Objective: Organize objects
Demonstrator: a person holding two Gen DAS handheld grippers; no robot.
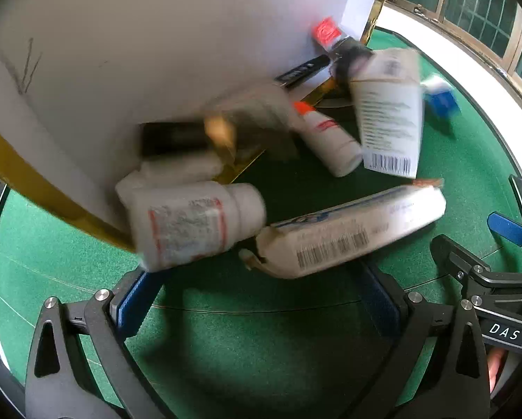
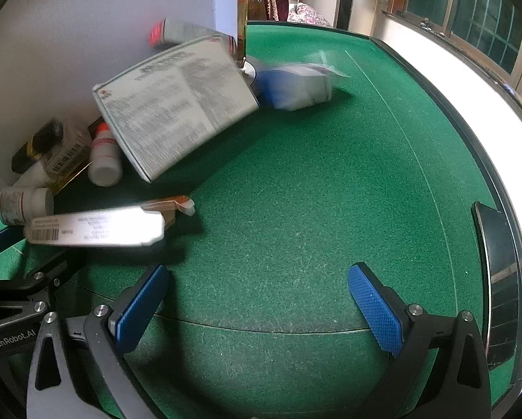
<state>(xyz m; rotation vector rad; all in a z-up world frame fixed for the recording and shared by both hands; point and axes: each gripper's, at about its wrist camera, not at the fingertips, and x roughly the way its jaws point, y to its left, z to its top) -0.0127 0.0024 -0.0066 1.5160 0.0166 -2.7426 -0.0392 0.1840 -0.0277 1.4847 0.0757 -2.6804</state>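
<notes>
A green felt worktop (image 2: pixel 295 181) with a dark raised rim fills both views, and barred windows (image 2: pixel 484 10) run behind it. A large white box with gold edging (image 1: pixel 128 52) is tipped over the far left of the worktop, and packages lie spilled at its open mouth, most of them blurred. Largest among them is a flat white carton with printed text (image 2: pixel 177 104), tilted against the box. In front of it a long white carton with a barcode (image 1: pixel 351 234) lies on the felt, just beyond the left gripper (image 1: pixel 261 300). Beside that carton, a white pill bottle with a red-framed label (image 1: pixel 194 223) lies on its side at the gold edge. A small white bottle with an orange cap (image 1: pixel 327 139) lies further in, and a blue-and-white pack (image 2: pixel 295 87) sits apart to the right. Both grippers' jaws stand wide open and empty; the right gripper (image 2: pixel 257 303) hovers over bare felt.
</notes>
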